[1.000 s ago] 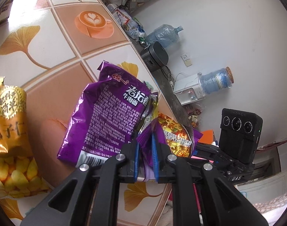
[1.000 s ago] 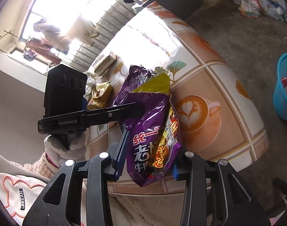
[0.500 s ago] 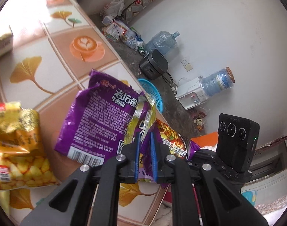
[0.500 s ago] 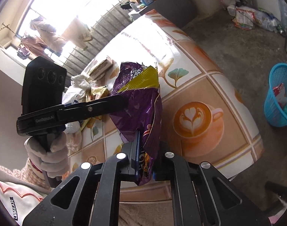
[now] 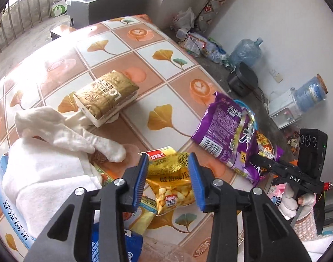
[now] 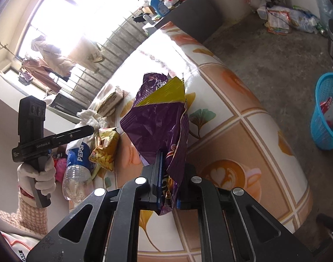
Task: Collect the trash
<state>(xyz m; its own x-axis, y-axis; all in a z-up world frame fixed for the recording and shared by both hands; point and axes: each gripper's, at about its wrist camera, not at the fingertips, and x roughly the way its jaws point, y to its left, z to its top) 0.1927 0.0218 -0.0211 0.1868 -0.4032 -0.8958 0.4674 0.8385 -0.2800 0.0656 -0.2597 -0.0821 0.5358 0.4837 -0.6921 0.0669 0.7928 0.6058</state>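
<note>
A purple wrapper point(image 6: 160, 118) hangs above the tiled table point(image 6: 242, 131), its lower end pinched between the closed fingers of the right gripper point(image 6: 166, 194), with a blue basket point(image 6: 325, 118) on the floor beyond. The left gripper point(image 5: 168, 181) is wide open and holds nothing, its 2 fingers either side of a yellow snack bag point(image 5: 173, 181) lying on the table.

Purple noodle wrapper point(image 6: 160, 118) crumpled, lifted off table; yellow snack bag point(image 5: 170, 180) flat on tabletop.
</note>
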